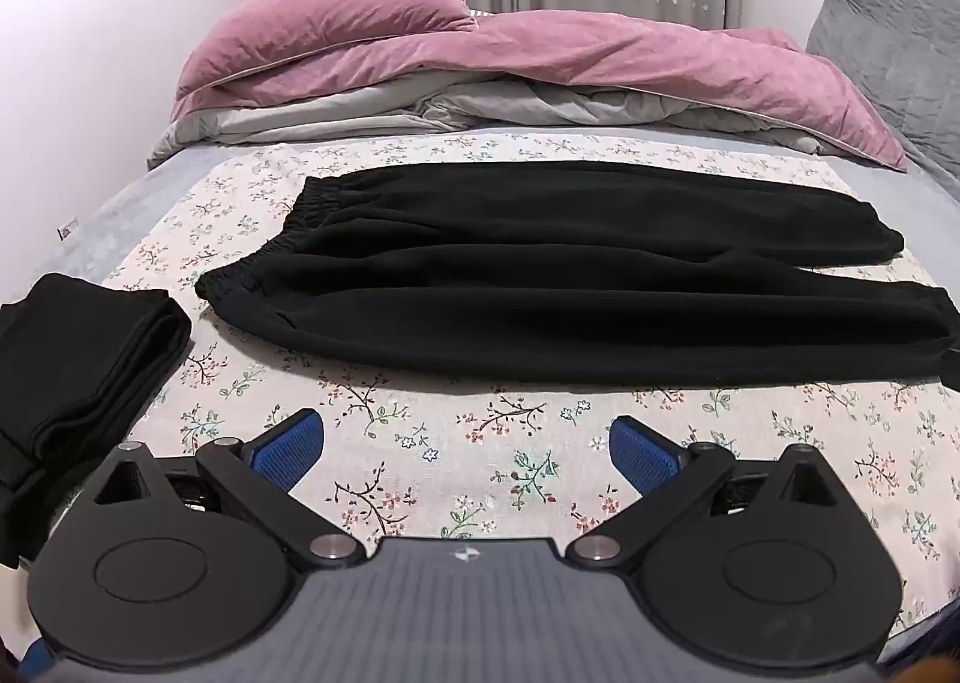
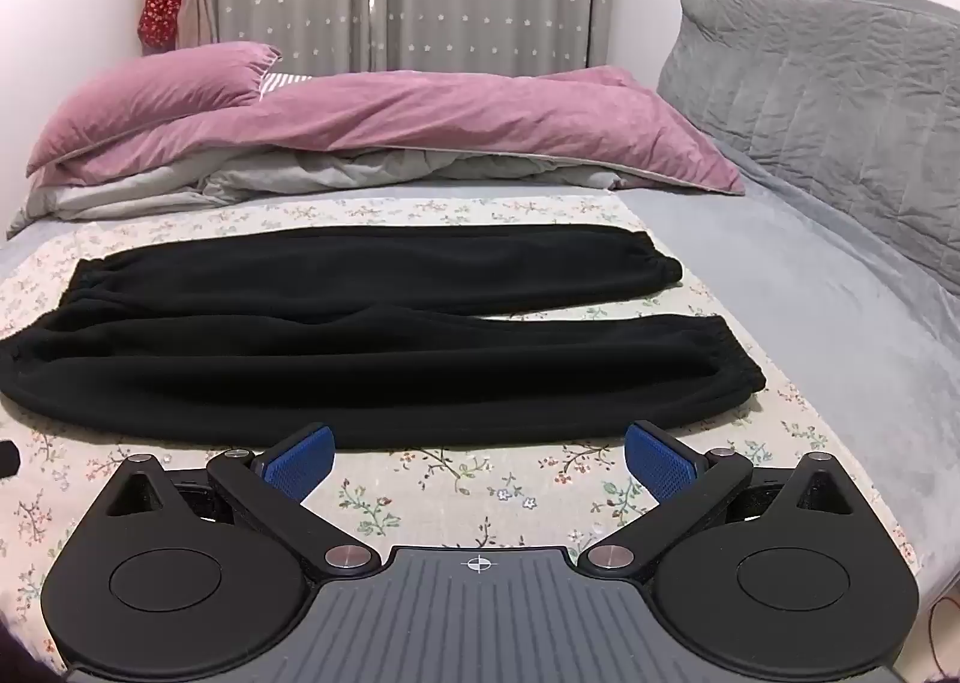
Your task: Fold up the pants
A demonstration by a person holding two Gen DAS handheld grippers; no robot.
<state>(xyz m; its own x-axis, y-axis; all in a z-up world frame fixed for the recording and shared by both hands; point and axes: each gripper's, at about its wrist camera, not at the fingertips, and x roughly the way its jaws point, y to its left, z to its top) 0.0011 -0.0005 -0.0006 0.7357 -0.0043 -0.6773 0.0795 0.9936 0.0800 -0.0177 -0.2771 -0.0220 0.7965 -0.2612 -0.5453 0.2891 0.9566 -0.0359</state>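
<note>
Black pants point(image 1: 540, 275) lie flat on the floral cloth point(image 1: 450, 443), waistband at the left, both legs stretched to the right and a little apart at the cuffs. They also show in the right wrist view point(image 2: 336, 347). My left gripper point(image 1: 465, 437) is open and empty, above the cloth in front of the pants' near edge. My right gripper point(image 2: 480, 455) is open and empty, just in front of the near leg close to its cuff.
A folded black garment point(image 1: 84, 371) lies at the left on the bed. A pink duvet point(image 1: 480, 59) and pillow point(image 1: 336, 11) are piled at the back. A grey quilted headboard point(image 2: 840, 131) stands at the right. Grey sheet point(image 2: 810, 323) lies right of the cloth.
</note>
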